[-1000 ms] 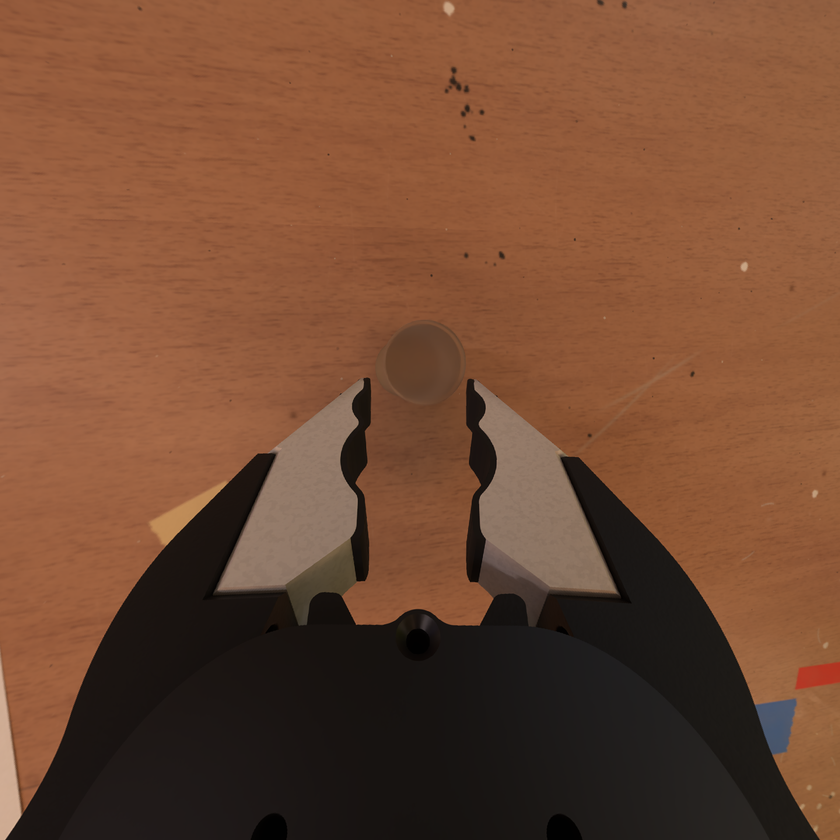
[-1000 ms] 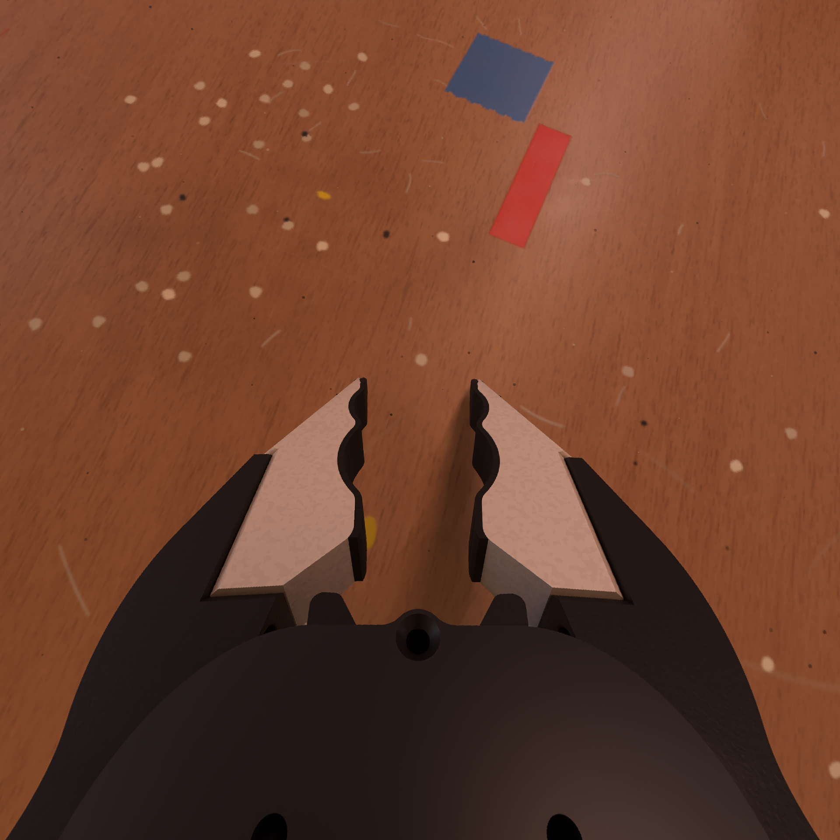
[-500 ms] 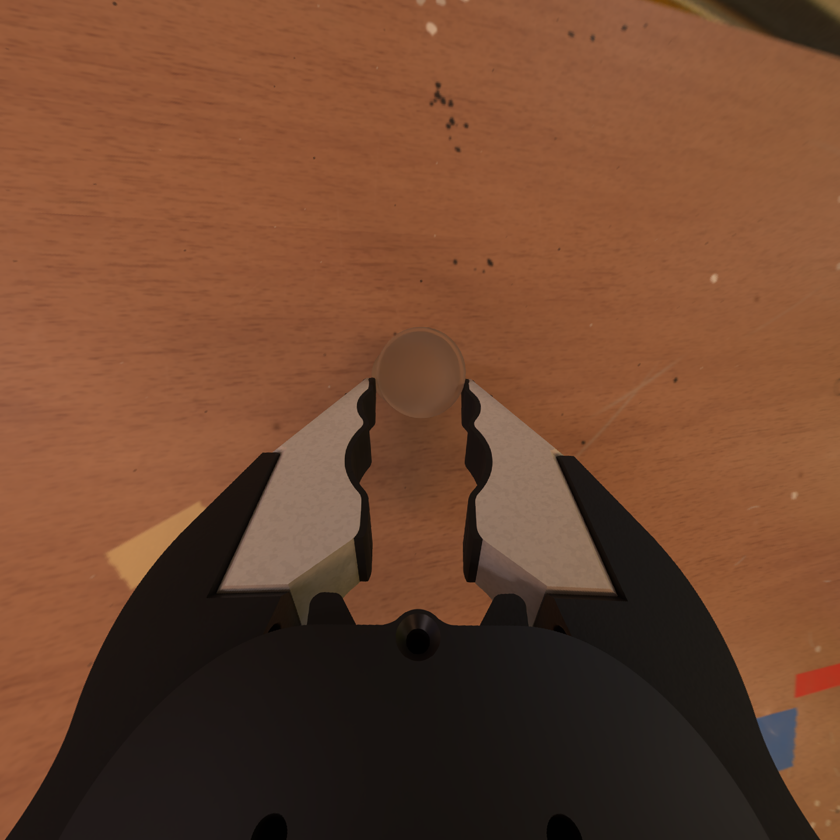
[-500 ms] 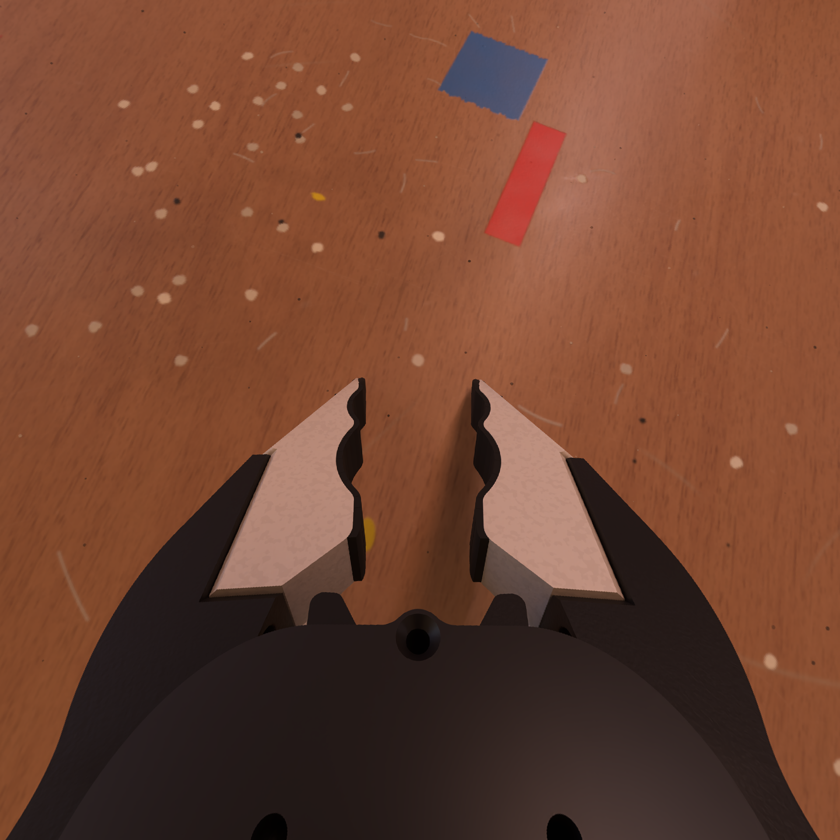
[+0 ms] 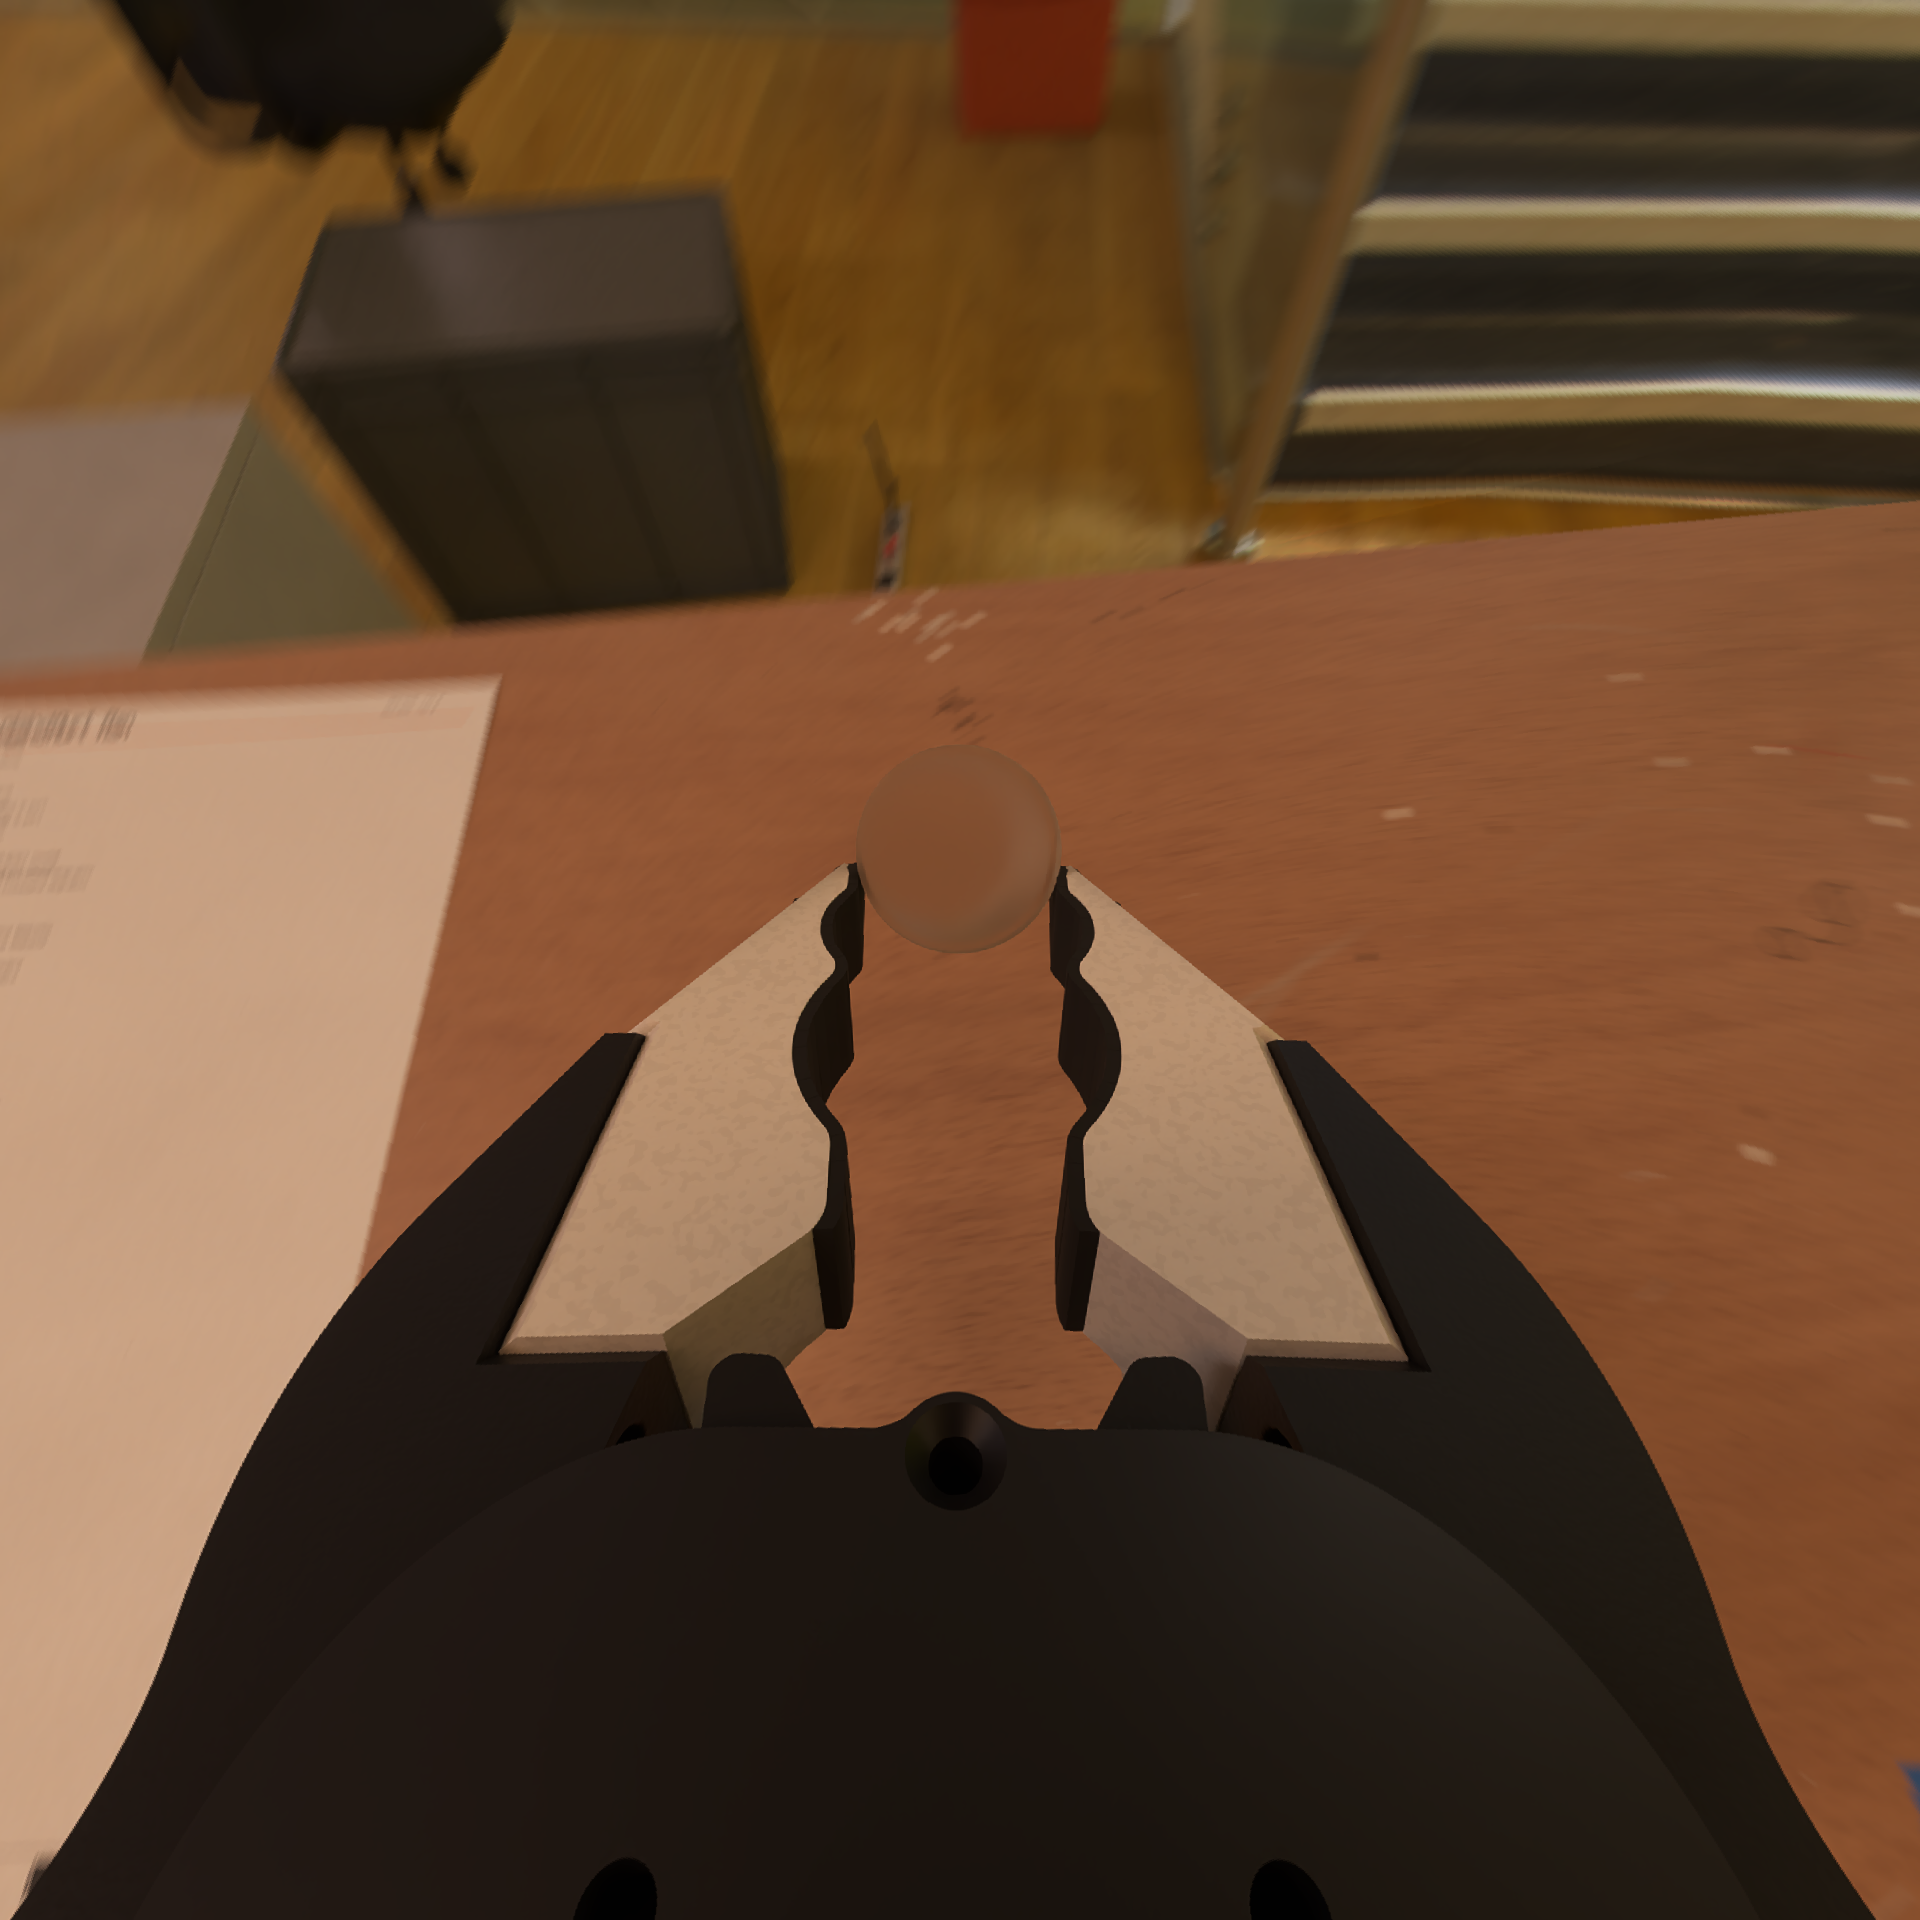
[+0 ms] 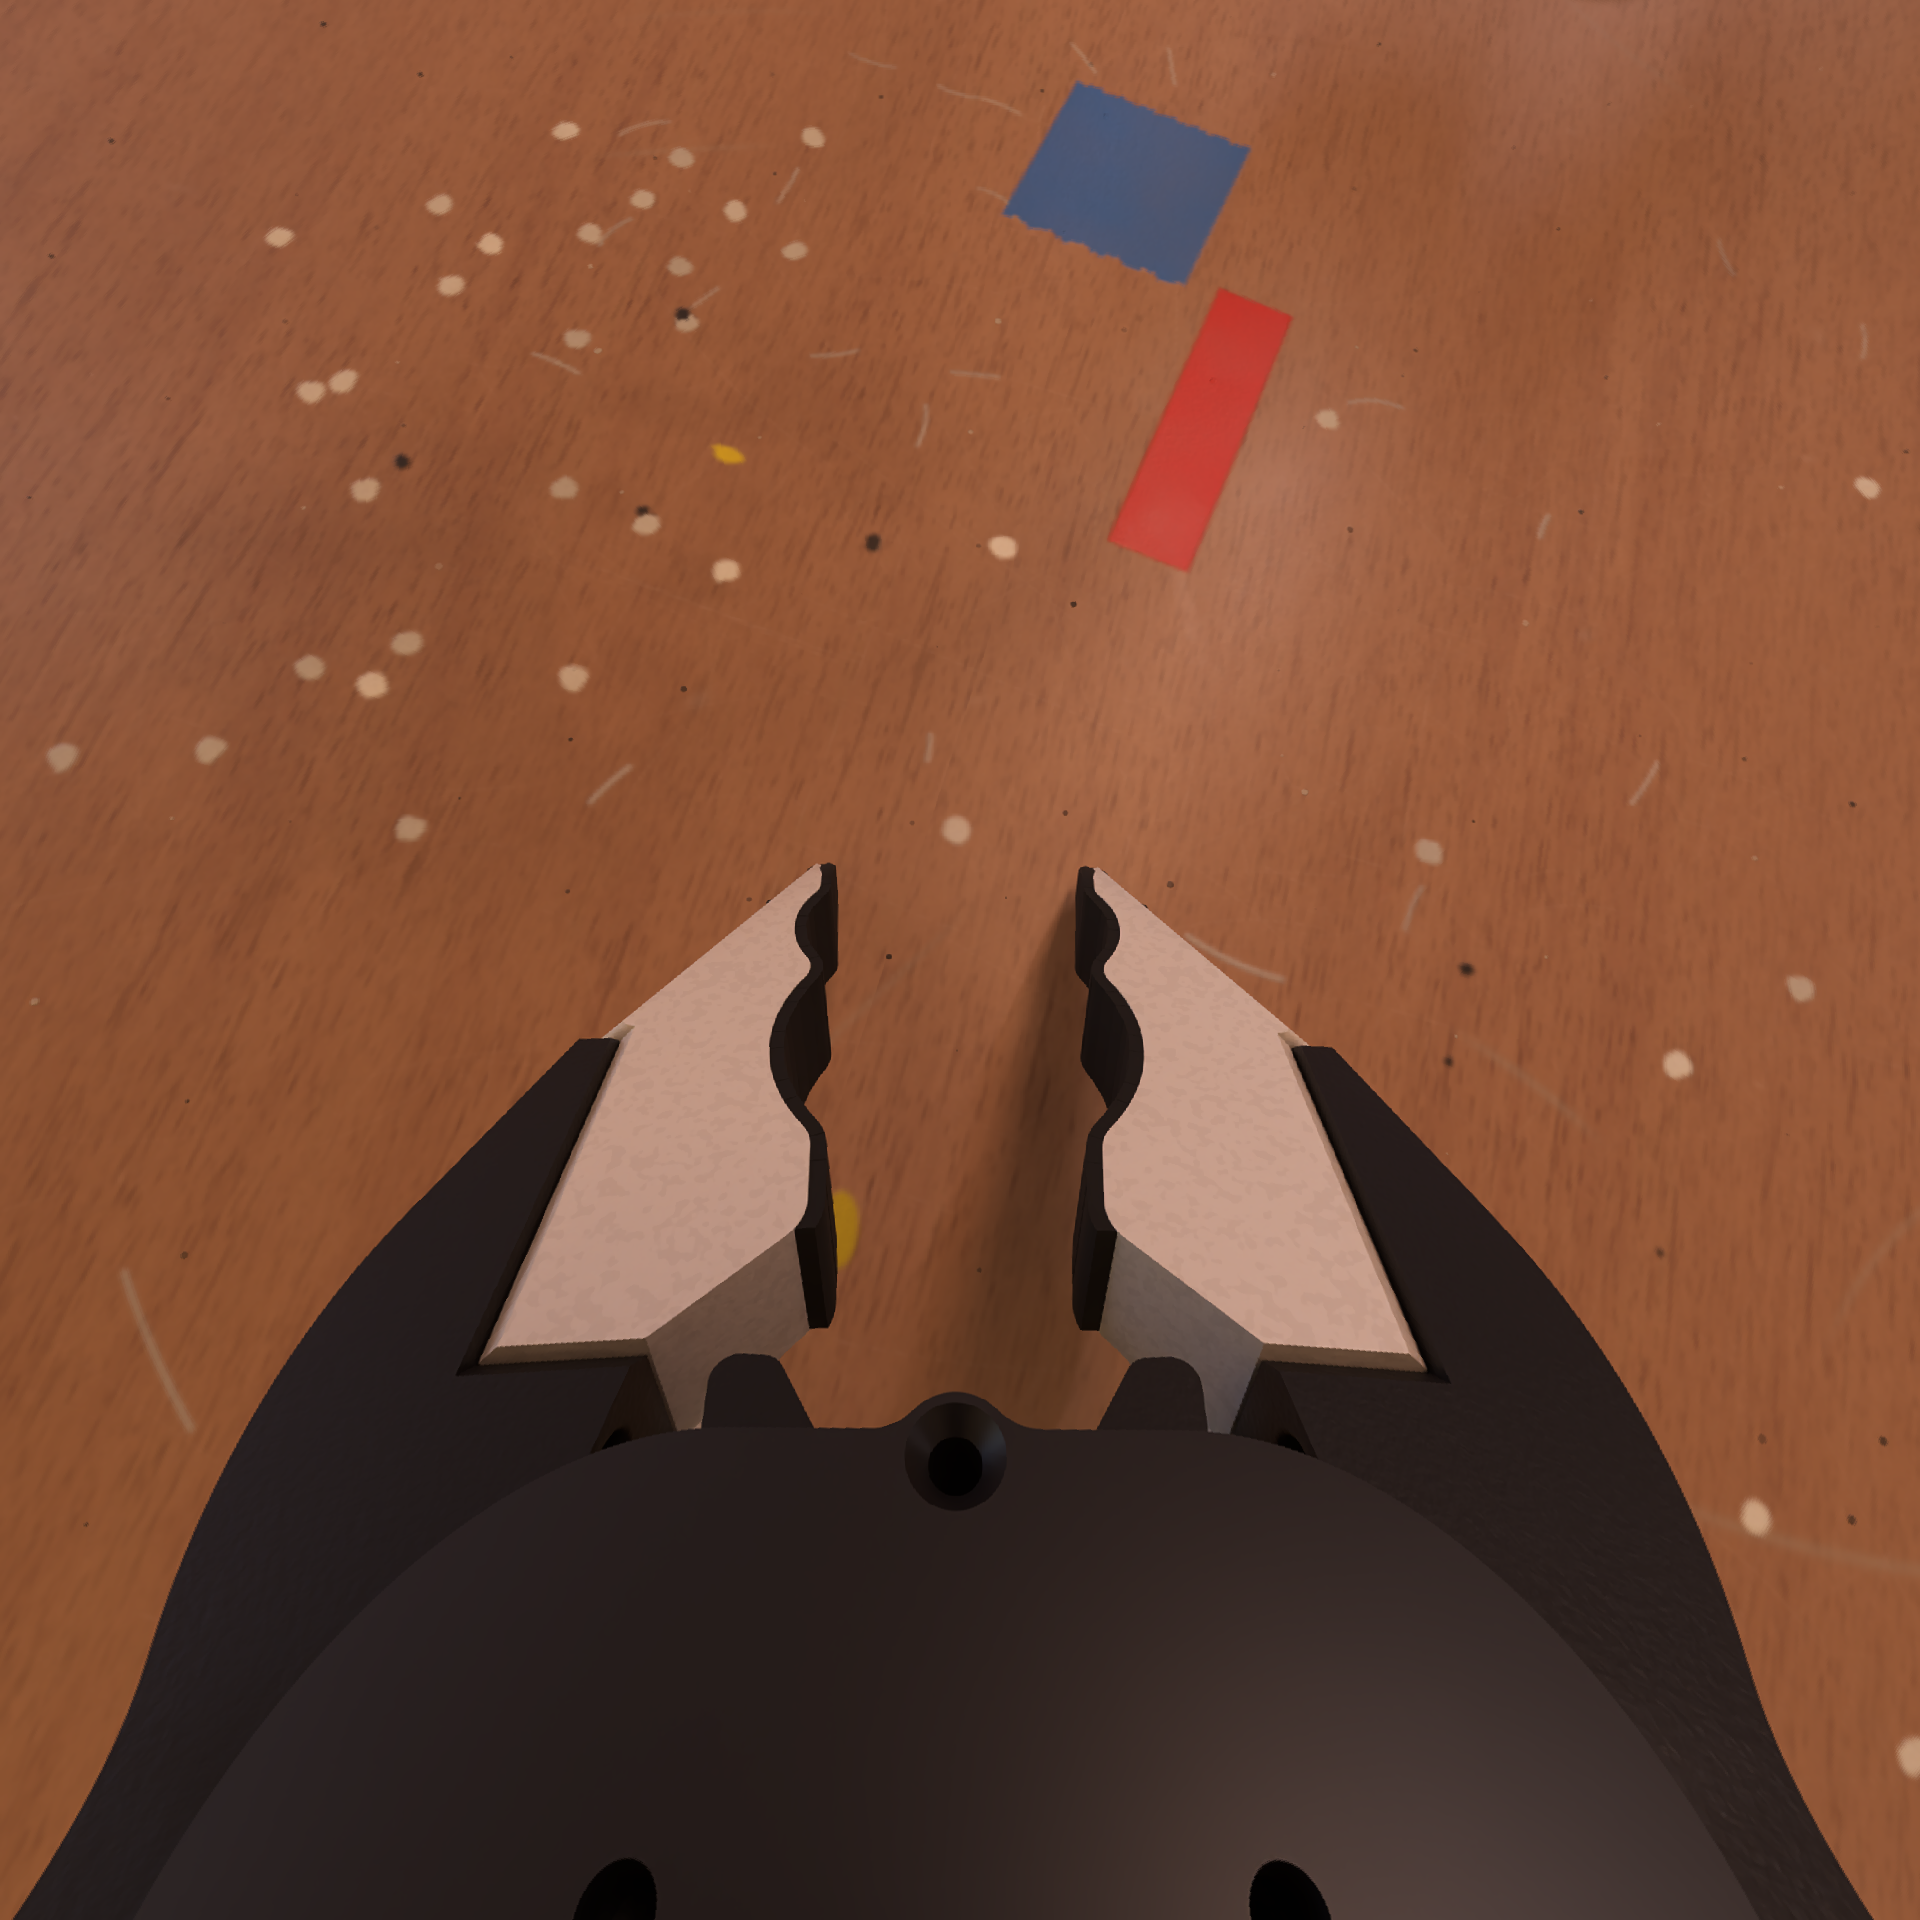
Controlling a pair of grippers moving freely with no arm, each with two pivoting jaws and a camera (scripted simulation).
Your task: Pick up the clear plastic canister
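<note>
The clear plastic canister (image 5: 956, 847) is a small see-through round shape seen end-on in the left wrist view. It sits between the tips of my left gripper (image 5: 956, 883), and both fingertips (image 5: 854, 904) touch its sides. The left gripper is shut on it and holds it above the brown wooden table (image 5: 1455, 935). My right gripper (image 6: 956, 878) is open and empty, low over the speckled tabletop (image 6: 416, 987). The canister does not show in the right wrist view.
A white printed sheet (image 5: 208, 987) lies on the table at the left. Beyond the table's far edge (image 5: 1143, 577) are a dark cabinet (image 5: 540, 395) and shelving (image 5: 1621, 260). A blue patch (image 6: 1127, 182) and a red strip (image 6: 1200, 428) lie ahead of the right gripper.
My left gripper closed onto the canister, then rose and tilted up with it, bringing the table's far edge and the room into view. The right gripper has barely moved.
</note>
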